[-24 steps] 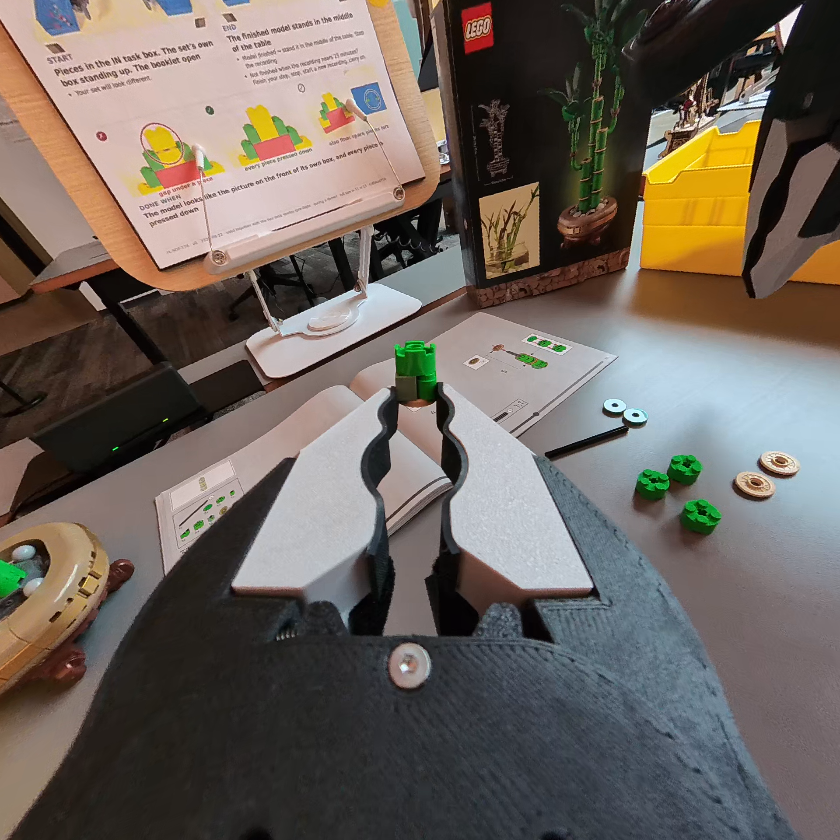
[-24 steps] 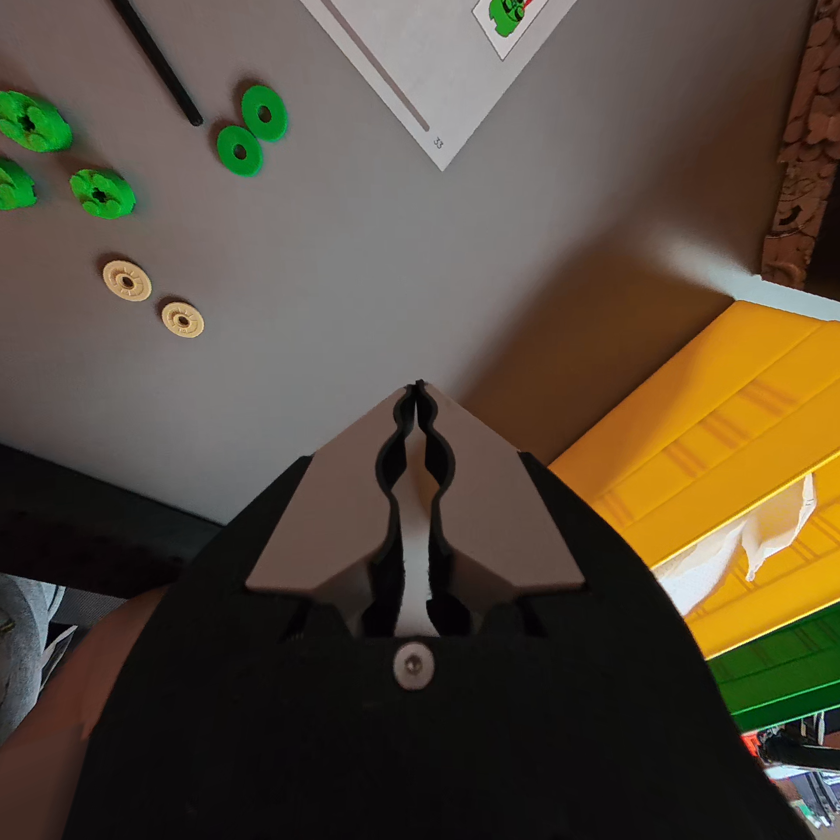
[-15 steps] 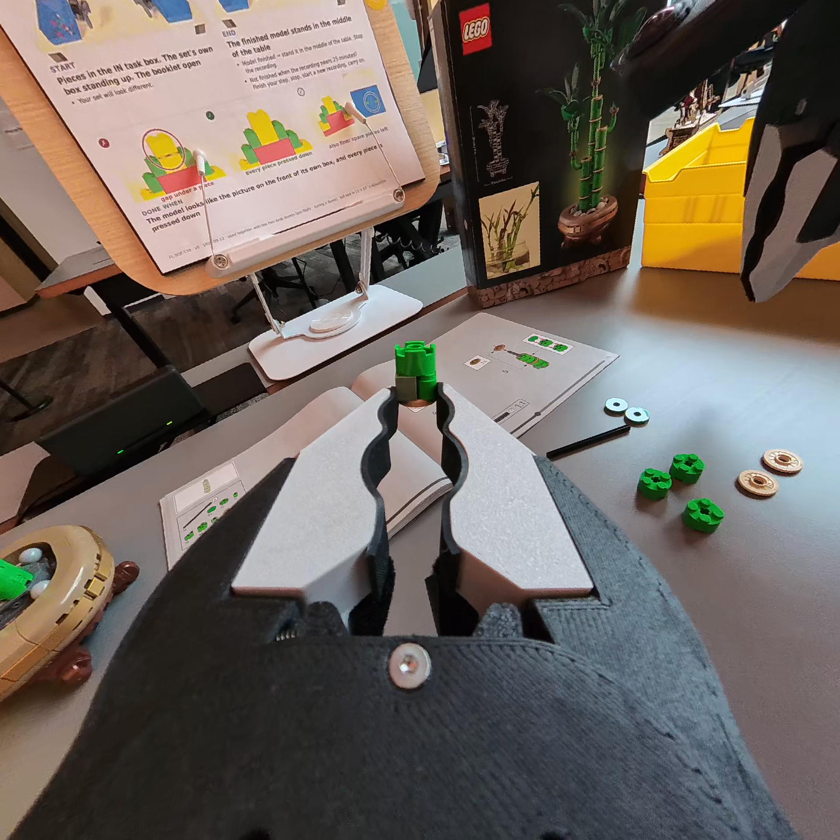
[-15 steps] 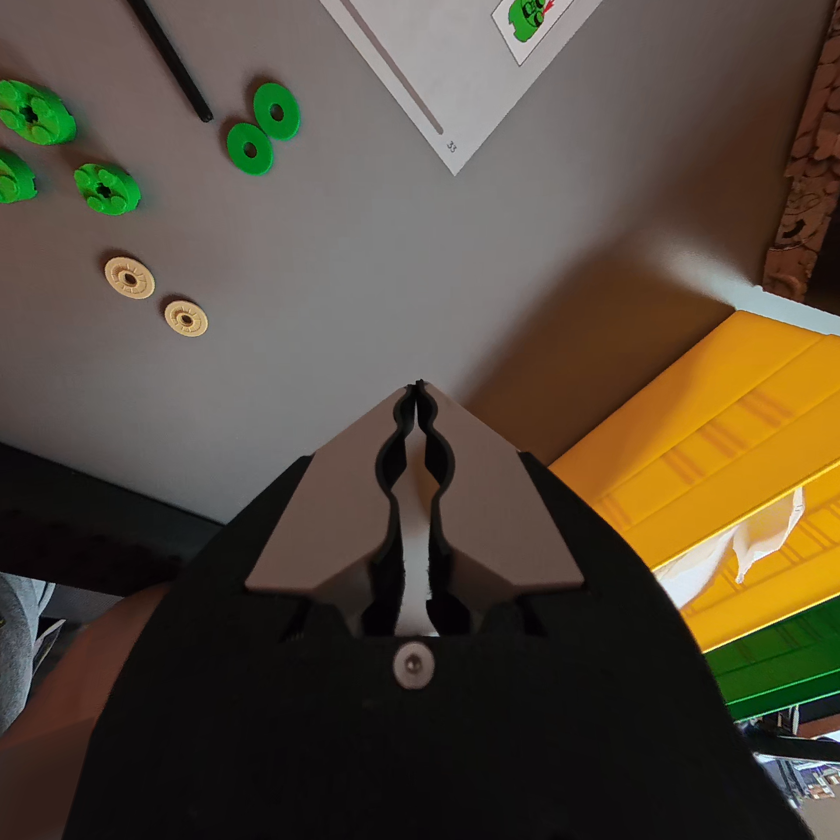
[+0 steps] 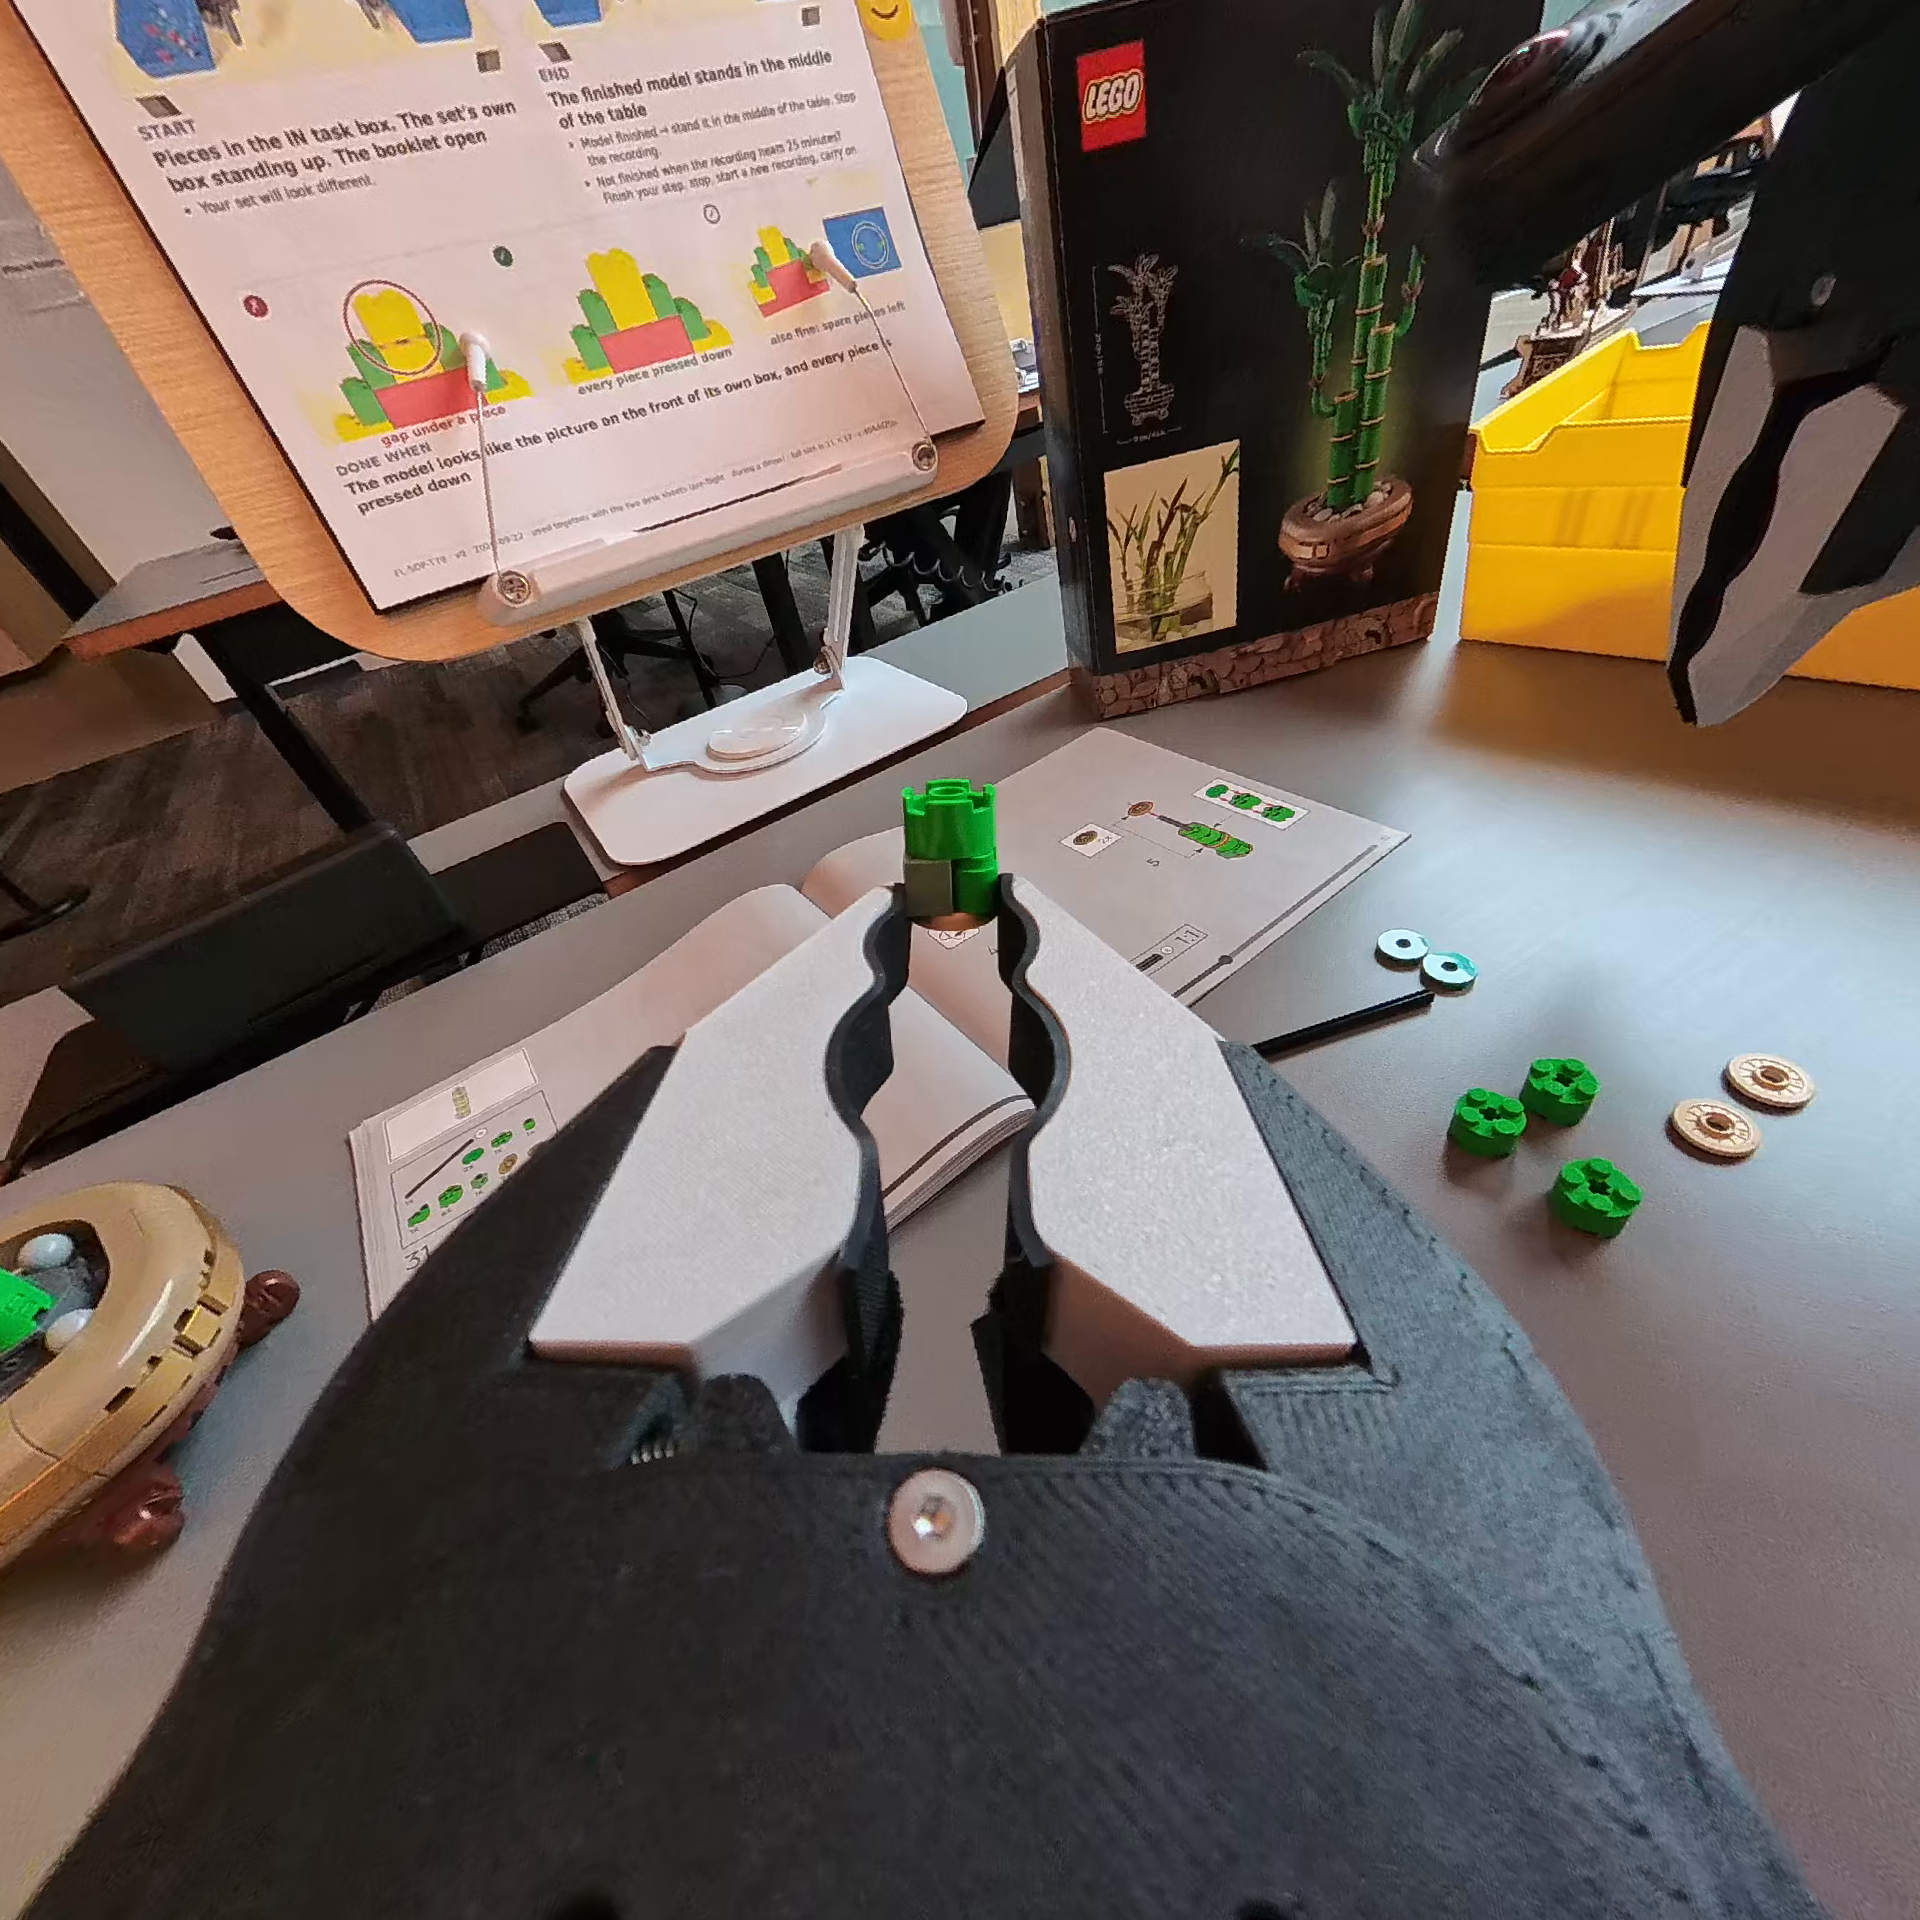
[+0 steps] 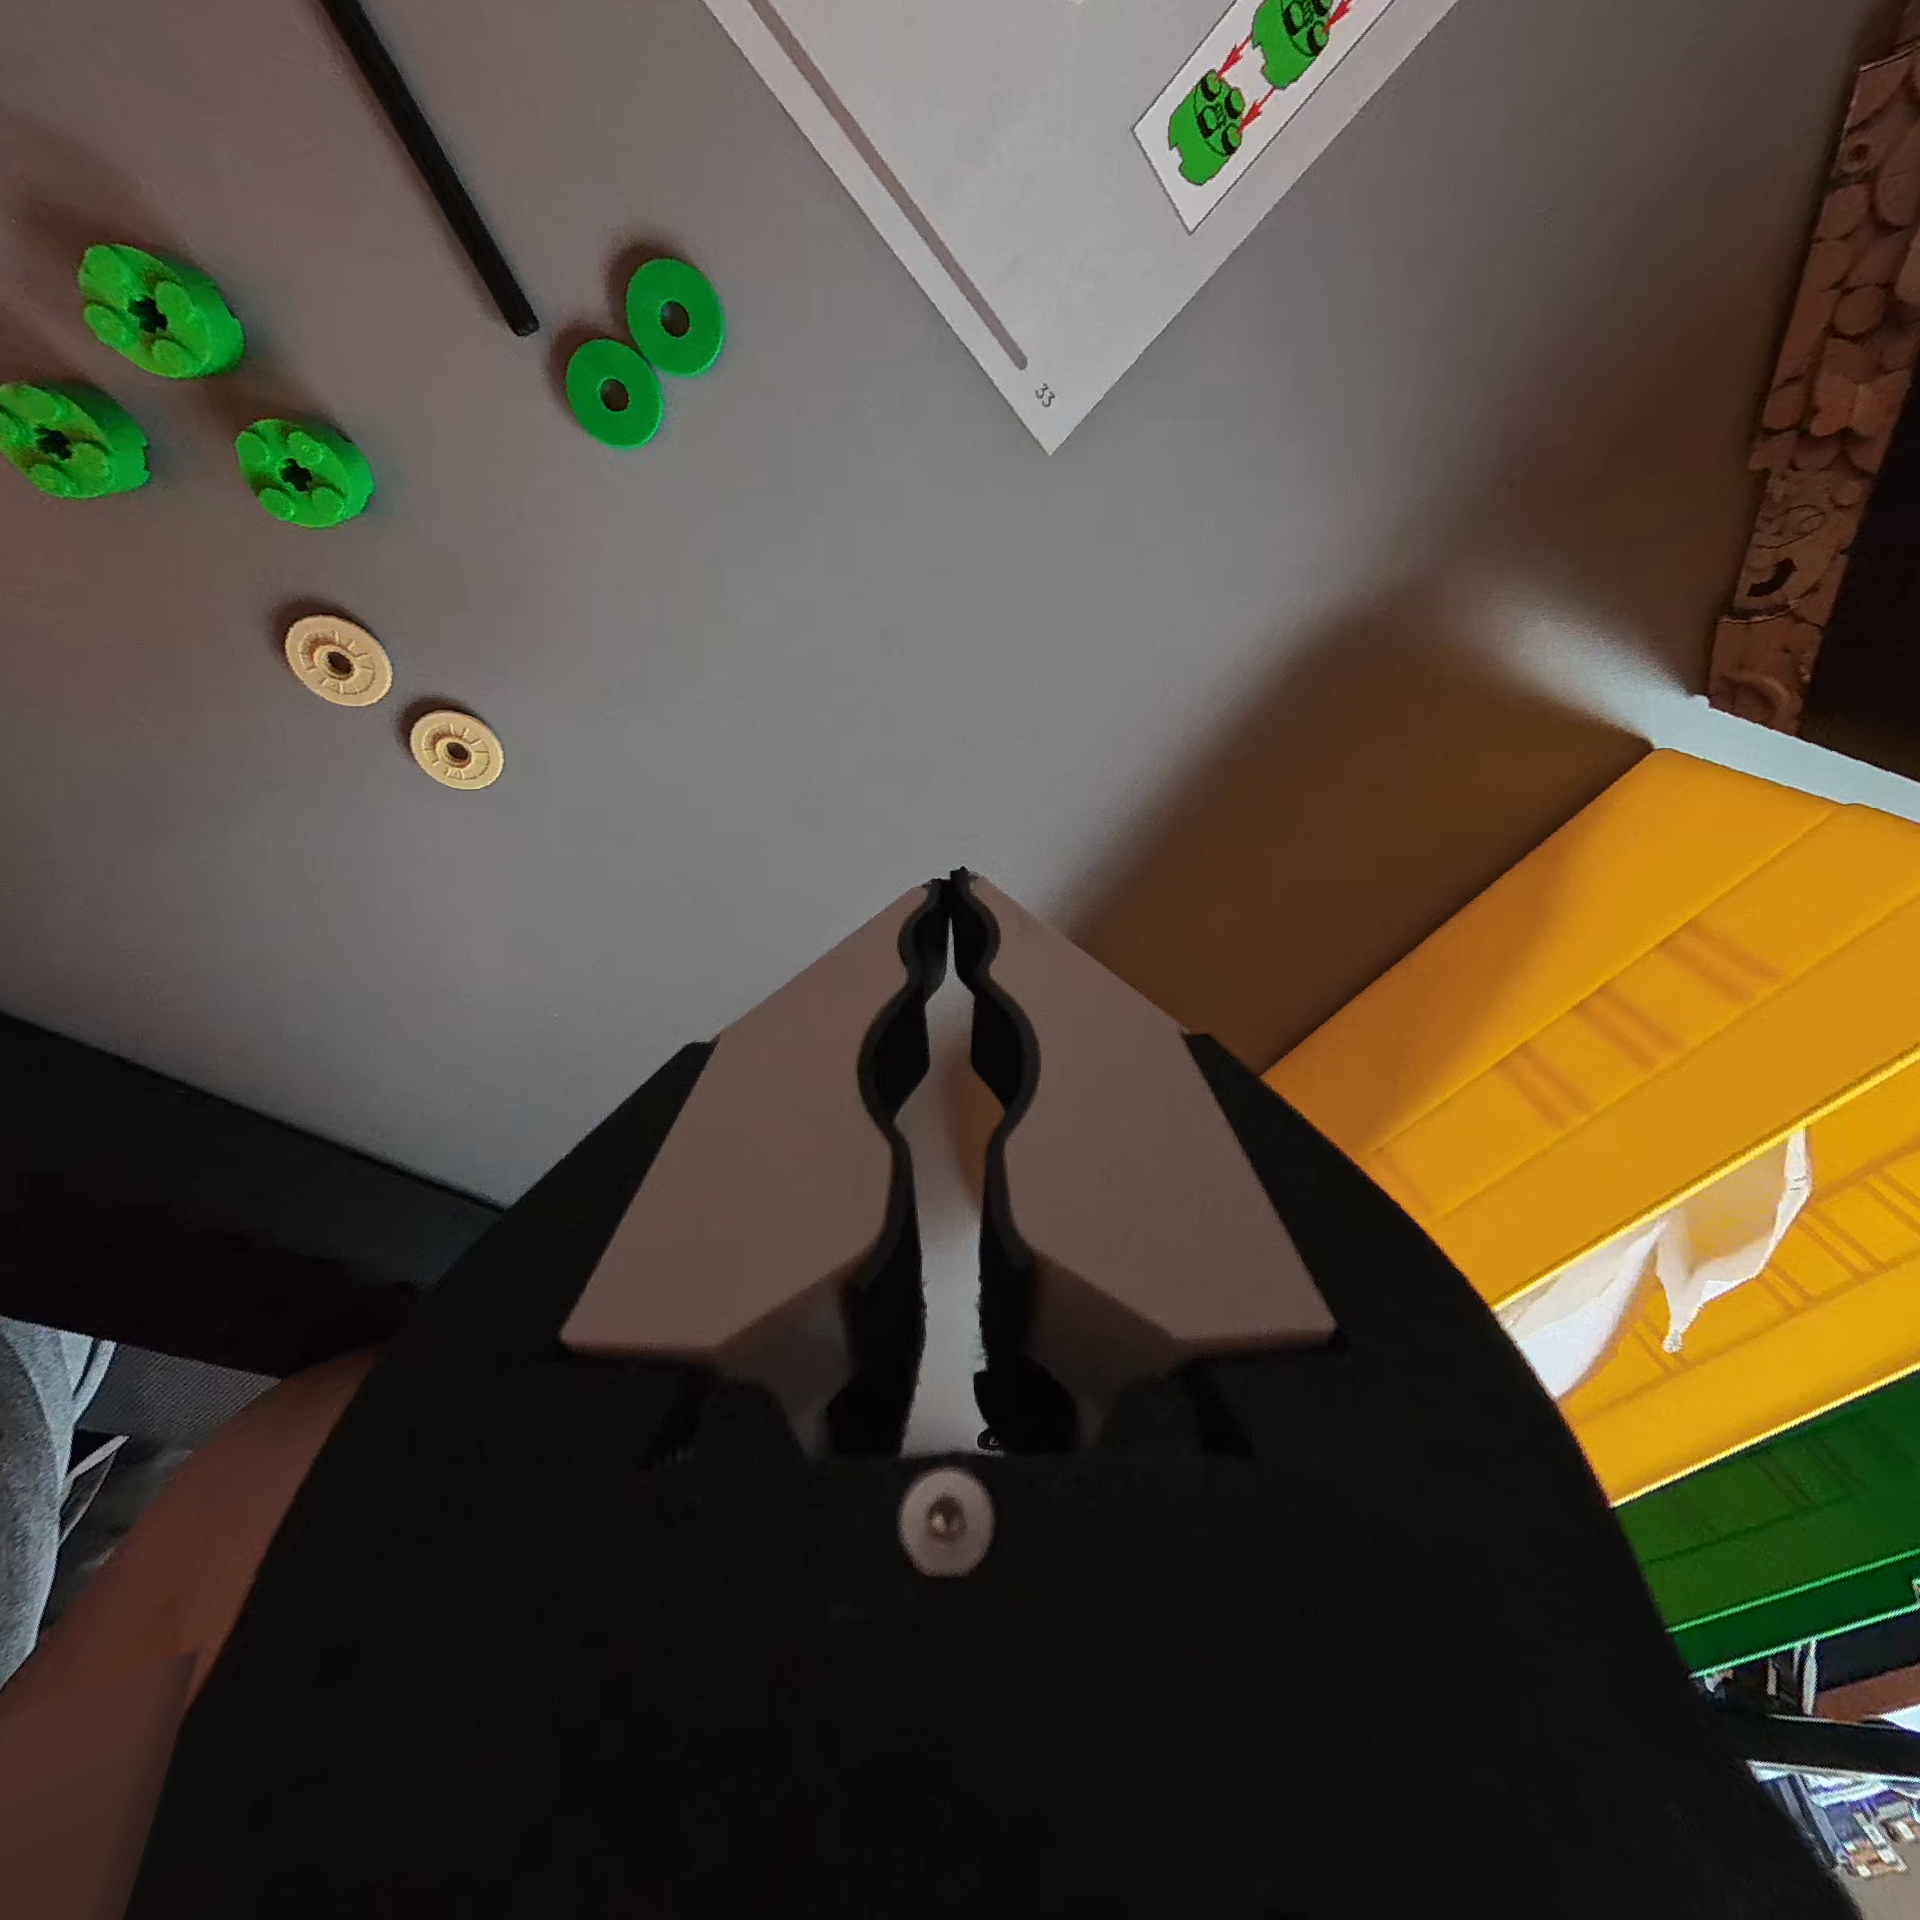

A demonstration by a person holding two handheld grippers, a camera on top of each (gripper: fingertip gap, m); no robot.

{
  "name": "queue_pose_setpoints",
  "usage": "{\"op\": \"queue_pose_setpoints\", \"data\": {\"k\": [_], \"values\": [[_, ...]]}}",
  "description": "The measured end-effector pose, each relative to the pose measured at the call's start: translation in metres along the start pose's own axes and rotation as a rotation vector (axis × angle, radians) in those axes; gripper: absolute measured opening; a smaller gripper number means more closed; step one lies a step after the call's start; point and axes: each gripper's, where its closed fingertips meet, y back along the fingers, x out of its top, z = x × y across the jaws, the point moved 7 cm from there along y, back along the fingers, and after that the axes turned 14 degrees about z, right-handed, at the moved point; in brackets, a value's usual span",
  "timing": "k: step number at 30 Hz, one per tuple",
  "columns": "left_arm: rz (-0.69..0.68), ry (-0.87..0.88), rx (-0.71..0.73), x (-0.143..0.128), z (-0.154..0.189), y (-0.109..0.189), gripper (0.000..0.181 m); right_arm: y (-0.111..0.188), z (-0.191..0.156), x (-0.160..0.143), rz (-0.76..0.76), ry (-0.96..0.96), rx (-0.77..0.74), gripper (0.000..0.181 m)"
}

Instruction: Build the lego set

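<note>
Loose pieces (image 6: 301,473) nearer; bagged yellow bin (image 6: 1621,1039).

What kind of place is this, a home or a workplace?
Probably a workplace set up for recording building tasks, not a home. A printed instruction sheet stands on a stand at the grey table, yellow bins hold supplies, and more desks and office chairs show behind.

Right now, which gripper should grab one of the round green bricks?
Probably the right gripper: it is shut on nothing and hangs over the table near the round green bricks. The left gripper already holds a green stack.
</note>
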Motion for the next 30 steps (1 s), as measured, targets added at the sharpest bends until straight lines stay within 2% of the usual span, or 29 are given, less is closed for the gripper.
{"op": "queue_pose_setpoints", "data": {"k": [6,14,16,18,20,23,27,30], "values": [[0.006,0.013,0.006,0.001,-0.002,0.001,0.015,0.004,0.000,0.006,0.045,-0.001,0.002,0.000],[0.024,0.044,0.018,0.004,-0.007,0.003,0.014,0.015,-0.004,0.041,0.294,-0.026,0.107,0.000],[0.030,0.048,0.021,0.005,-0.008,0.004,0.014,0.017,-0.007,0.057,0.421,0.011,0.191,0.000],[0.038,0.053,0.023,0.006,-0.009,0.005,0.014,0.017,-0.018,0.072,0.582,0.110,0.355,0.000],[0.042,0.060,0.026,0.006,-0.011,0.006,0.014,0.012,-0.027,0.082,0.677,0.170,0.473,0.000],[0.044,0.081,0.026,0.006,-0.013,0.006,0.014,0.002,-0.040,0.088,0.679,0.247,0.566,0.000],[0.050,0.096,0.023,0.008,-0.016,0.007,0.014,-0.021,-0.046,0.083,0.557,0.361,0.483,0.002],[0.055,0.099,0.024,0.010,-0.018,0.009,0.014,-0.025,-0.055,0.089,0.570,0.395,0.500,0.004]]}}
